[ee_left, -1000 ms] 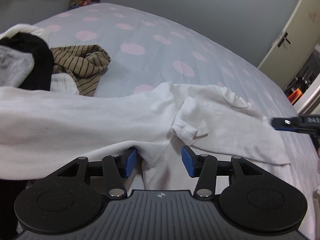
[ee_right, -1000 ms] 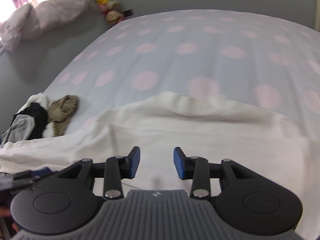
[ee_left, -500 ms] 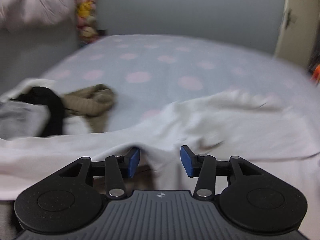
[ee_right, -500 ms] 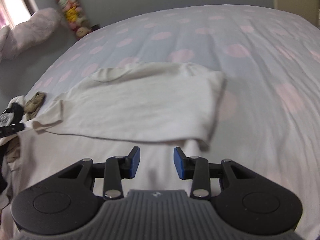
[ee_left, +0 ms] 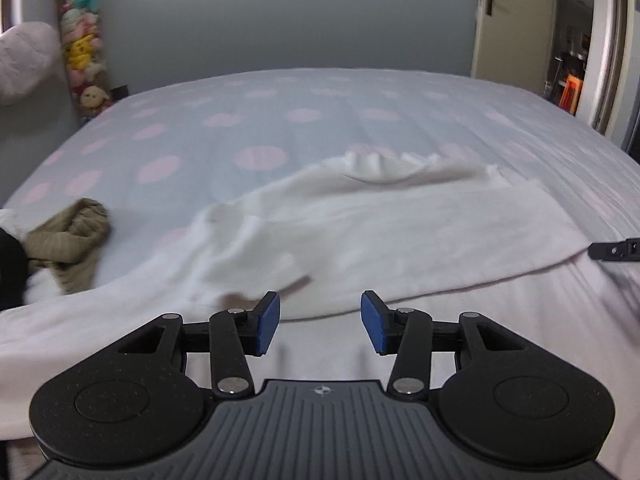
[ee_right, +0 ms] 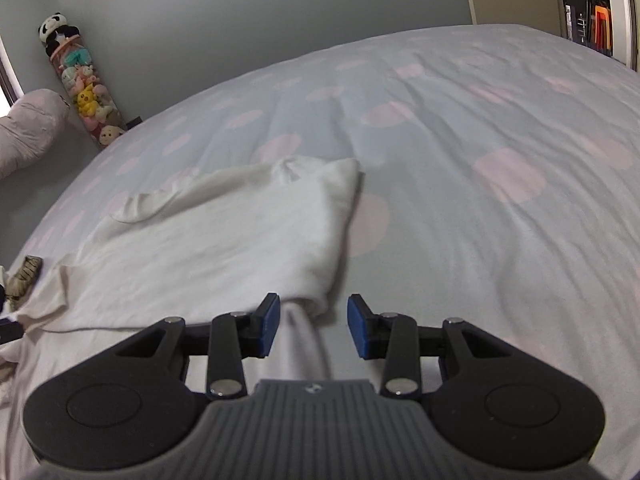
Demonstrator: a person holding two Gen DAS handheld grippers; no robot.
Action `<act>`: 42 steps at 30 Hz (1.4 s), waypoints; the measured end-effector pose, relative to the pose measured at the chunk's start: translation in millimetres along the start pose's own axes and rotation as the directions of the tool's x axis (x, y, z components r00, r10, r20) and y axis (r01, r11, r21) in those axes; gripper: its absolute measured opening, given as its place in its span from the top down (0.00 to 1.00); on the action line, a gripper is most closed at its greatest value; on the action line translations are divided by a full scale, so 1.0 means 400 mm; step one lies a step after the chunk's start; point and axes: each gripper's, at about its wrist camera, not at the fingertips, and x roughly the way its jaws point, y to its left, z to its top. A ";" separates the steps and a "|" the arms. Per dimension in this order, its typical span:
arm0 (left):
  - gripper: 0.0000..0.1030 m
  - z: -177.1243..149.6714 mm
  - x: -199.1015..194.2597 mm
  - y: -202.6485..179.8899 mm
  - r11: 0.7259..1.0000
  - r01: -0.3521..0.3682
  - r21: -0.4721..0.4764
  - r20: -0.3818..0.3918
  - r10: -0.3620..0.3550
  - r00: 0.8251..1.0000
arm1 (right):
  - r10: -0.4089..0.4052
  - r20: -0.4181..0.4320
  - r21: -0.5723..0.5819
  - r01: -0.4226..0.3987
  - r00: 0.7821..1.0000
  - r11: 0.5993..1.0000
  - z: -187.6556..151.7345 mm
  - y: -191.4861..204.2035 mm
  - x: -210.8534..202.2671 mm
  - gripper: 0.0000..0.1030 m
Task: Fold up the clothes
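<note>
One broad spotted bed (ee_left: 280, 128) carries everything. On its near side the white garment (ee_left: 400, 232) lies doubled over itself, its upper layer rumpled at the far edge. Left of that garment sits a heap of other clothes (ee_left: 68, 240). Both the left gripper (ee_left: 319, 323) and right gripper (ee_right: 312, 326) hover spread, holding nothing. Loose layers could slide apart if one corner gets dragged.

Left wrist view sits low at the bed's (ee_left: 304, 120) near edge, looking across to the far wall, close above the white garment (ee_left: 400, 240). Right wrist view is equally low and close, angled toward the far-left corner. Both share the garment (ee_right: 224, 232), the spotted bedcover and the toy column (ee_left: 82, 44) (ee_right: 86, 92).
</note>
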 end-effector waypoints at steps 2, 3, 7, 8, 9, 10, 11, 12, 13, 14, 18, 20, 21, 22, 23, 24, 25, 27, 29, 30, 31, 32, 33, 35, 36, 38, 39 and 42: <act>0.58 -0.002 0.033 0.001 1.000 -0.007 -0.012 -0.031 0.007 0.999 | -0.026 -0.005 -0.027 0.026 1.000 0.999 0.000 -0.015 0.009 0.62; 0.58 -0.003 0.049 0.002 1.000 -0.011 -0.019 -0.047 0.010 0.999 | -0.028 -0.011 -0.039 0.027 1.000 0.999 0.000 -0.022 0.012 0.64; 0.58 -0.009 0.066 0.018 0.998 -0.045 -0.036 -0.068 0.042 0.997 | 0.034 -0.046 -0.042 -0.036 0.998 0.998 -0.012 -0.028 0.025 0.64; 0.58 -0.012 0.065 0.023 0.998 -0.048 -0.040 -0.069 0.045 0.997 | 0.033 -0.042 -0.067 -0.036 0.999 0.997 -0.015 -0.019 0.027 0.64; 0.58 -0.014 0.065 0.026 0.998 -0.049 -0.045 -0.071 0.046 0.996 | 0.049 -0.040 -0.076 -0.052 0.998 0.996 -0.014 -0.012 0.027 0.64; 0.58 -0.017 0.064 0.026 0.998 -0.049 -0.042 -0.071 0.046 0.996 | 0.068 -0.039 -0.082 -0.072 0.997 0.994 -0.012 -0.005 0.026 0.64; 0.58 -0.021 0.063 0.025 0.998 -0.049 -0.038 -0.071 0.046 0.996 | 0.088 -0.038 -0.087 -0.091 0.995 0.992 -0.010 0.002 0.025 0.64; 0.58 -0.023 0.063 0.021 0.998 -0.052 -0.029 -0.071 0.050 0.996 | 0.103 -0.035 -0.091 -0.105 0.994 0.990 -0.010 0.008 0.022 0.64; 0.58 -0.024 0.063 0.017 0.998 -0.055 -0.020 -0.071 0.054 0.996 | 0.116 -0.032 -0.095 -0.119 0.993 0.988 -0.010 0.014 0.018 0.64; 0.58 -0.026 0.063 0.013 0.998 -0.058 -0.011 -0.072 0.057 0.996 | 0.108 -0.029 -0.100 -0.110 0.994 0.989 -0.010 0.016 0.021 0.64; 0.58 -0.031 0.069 0.007 0.998 -0.057 -0.006 -0.074 0.056 0.996 | 0.135 -0.026 0.032 -0.134 0.991 0.990 0.003 -0.009 0.053 0.71; 0.58 -0.032 0.069 0.006 0.998 -0.055 -0.002 -0.072 0.055 0.996 | 0.165 -0.023 0.129 -0.161 0.986 0.978 0.012 -0.029 0.071 0.86; 0.58 -0.032 0.067 0.008 0.999 -0.053 -0.004 -0.071 0.053 0.996 | 0.132 -0.014 0.112 -0.130 0.991 0.985 0.015 -0.029 0.068 0.87; 0.58 -0.032 0.067 0.011 0.999 -0.051 -0.011 -0.070 0.050 0.996 | 0.089 -0.003 0.081 -0.088 0.996 0.993 0.018 -0.027 0.063 0.87; 0.58 -0.031 0.067 0.015 0.999 -0.048 -0.019 -0.069 0.047 0.997 | 0.045 0.009 0.050 -0.046 0.999 0.998 0.020 -0.025 0.057 0.88; 0.58 -0.031 0.066 0.018 0.999 -0.045 -0.028 -0.068 0.043 0.997 | 0.002 0.023 0.019 -0.003 1.000 1.000 0.023 -0.023 0.052 0.88; 0.58 -0.031 0.066 0.020 0.998 -0.043 -0.037 -0.067 0.040 0.997 | -0.040 0.038 -0.011 0.041 0.998 0.999 0.026 -0.021 0.046 0.88; 0.58 -0.032 0.067 0.023 0.998 -0.038 -0.045 -0.067 0.035 0.997 | -0.095 0.048 -0.073 0.099 0.994 0.992 0.028 -0.010 0.041 0.88; 0.58 -0.034 0.067 0.024 0.998 -0.037 -0.042 -0.065 0.034 0.997 | -0.103 0.026 -0.112 0.105 0.994 0.988 0.026 0.002 0.046 0.88; 0.58 -0.034 0.066 0.024 0.999 -0.036 -0.040 -0.064 0.034 0.997 | -0.102 0.016 -0.109 0.103 0.995 0.989 0.025 0.003 0.049 0.88; 0.58 -0.035 0.065 0.024 0.999 -0.036 -0.039 -0.063 0.033 0.997 | -0.101 0.005 -0.106 0.101 0.995 0.989 0.023 0.003 0.052 0.88; 0.58 -0.035 0.063 0.026 0.999 -0.035 -0.038 -0.059 0.032 0.998 | -0.100 -0.006 -0.103 0.099 0.995 0.990 0.022 0.004 0.055 0.87; 0.58 -0.035 0.061 0.030 0.999 -0.035 -0.042 -0.055 0.033 0.998 | -0.099 -0.017 -0.100 0.096 0.995 0.990 0.020 0.005 0.058 0.78; 0.58 -0.034 0.058 0.037 0.998 -0.035 -0.055 -0.046 0.033 0.998 | -0.055 -0.018 -0.039 0.055 0.998 0.998 0.017 -0.011 0.040 0.67; 0.58 -0.034 0.057 0.041 0.997 -0.035 -0.064 -0.042 0.032 0.999 | -0.032 -0.017 -0.005 0.032 0.999 0.999 0.016 -0.020 0.030 0.67; 0.58 -0.030 0.051 0.046 0.996 -0.026 -0.088 -0.027 0.023 0.999 | -0.002 0.013 0.014 0.002 1.000 1.000 0.019 -0.022 0.014 0.67; 0.58 -0.029 0.048 0.048 0.995 -0.020 -0.100 -0.020 0.018 1.000 | 0.011 0.030 0.021 -0.012 0.999 1.000 0.022 -0.022 0.007 0.67; 0.58 -0.025 0.042 0.043 0.996 -0.020 -0.088 -0.005 0.020 1.000 | 0.051 0.080 0.039 -0.054 0.995 0.998 0.028 -0.023 -0.017 0.66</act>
